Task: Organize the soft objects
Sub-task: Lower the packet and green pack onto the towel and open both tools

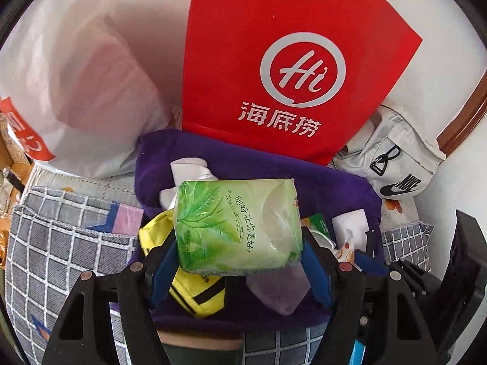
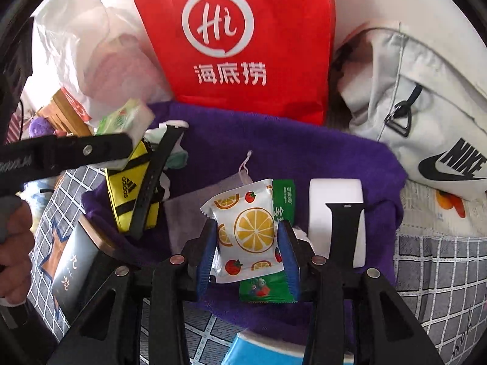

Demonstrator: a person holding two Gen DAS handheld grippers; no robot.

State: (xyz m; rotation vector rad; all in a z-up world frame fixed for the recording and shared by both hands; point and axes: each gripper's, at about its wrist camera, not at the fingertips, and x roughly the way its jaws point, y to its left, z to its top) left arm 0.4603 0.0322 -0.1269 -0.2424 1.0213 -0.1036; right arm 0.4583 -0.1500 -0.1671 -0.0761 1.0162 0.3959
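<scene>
Right wrist view: a red bag (image 2: 240, 39) stands at the back beside a grey Nike bag (image 2: 426, 97), and a purple towel (image 2: 304, 158) spreads in front of both over a checked cover (image 2: 441, 273). On the towel, the right claw (image 2: 247, 251) has an orange-print packet (image 2: 246, 228) between its blue pads, upright, jaws fairly narrow and seemingly touching its sides (how firmly is unclear). A green sachet (image 2: 264, 289) lies just under it. Up left, the left claw (image 1: 240, 261) carries a green tissue pack (image 1: 240, 225), jaws wide and closed on its sides, the pack's long axis across the jaws. Each item sits directly ahead of its own claw, over the towel; the red bag lies straight beyond, probably nearer the right.
</scene>
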